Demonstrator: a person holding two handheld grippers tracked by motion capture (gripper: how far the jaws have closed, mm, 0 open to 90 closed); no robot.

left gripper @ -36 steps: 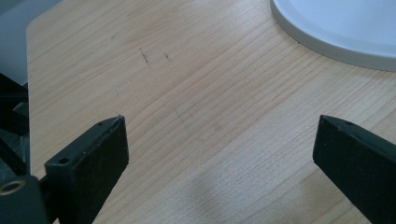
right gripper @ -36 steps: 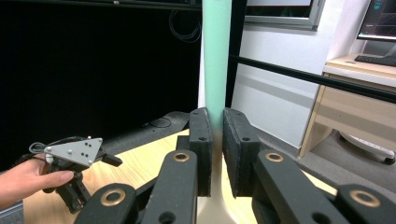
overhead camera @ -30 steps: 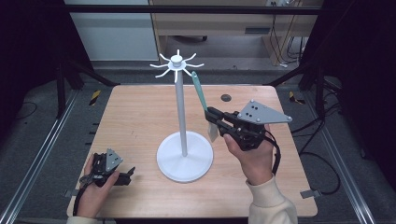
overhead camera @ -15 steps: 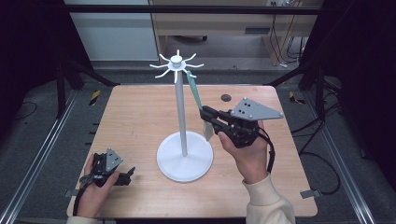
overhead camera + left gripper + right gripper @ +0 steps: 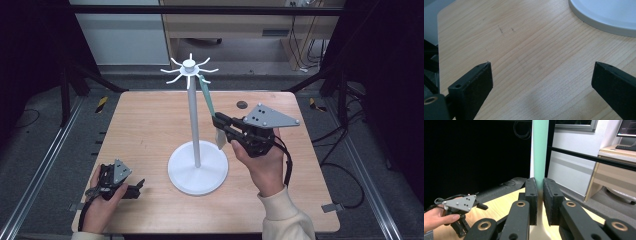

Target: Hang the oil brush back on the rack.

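My right gripper (image 5: 218,121) pinches a green-handled spatula (image 5: 206,98), jaws pressed flat on either side of the handle. Against the frame a second ago, the spatula's top end has come in from off to the right of the stand (image 5: 195,120) to sit right at one of the white hooks (image 5: 204,80) under the crown. The gripper came inward with it.

Judgement: this is the hanging step, nearly complete. I cannot tell whether the handle's end is already over the hook or just resting against it. I would not let go until that is confirmed.

In the right gripper view the handle (image 5: 540,150) runs straight up from between my pads (image 5: 532,195), and its pale blade end hangs below them.

My left gripper (image 5: 137,187) rests on the table (image 5: 145,125) at the near left corner, jaws spread wide with nothing between them; the stand's round base (image 5: 606,15) lies just ahead of it.

Surroundings: a small dark round thing (image 5: 242,105) lies on the far side of the table, well clear.

In the way: the pole stands close beside the spatula, and neighbouring hooks crowd the target one. A sideways nudge could tip the stand.
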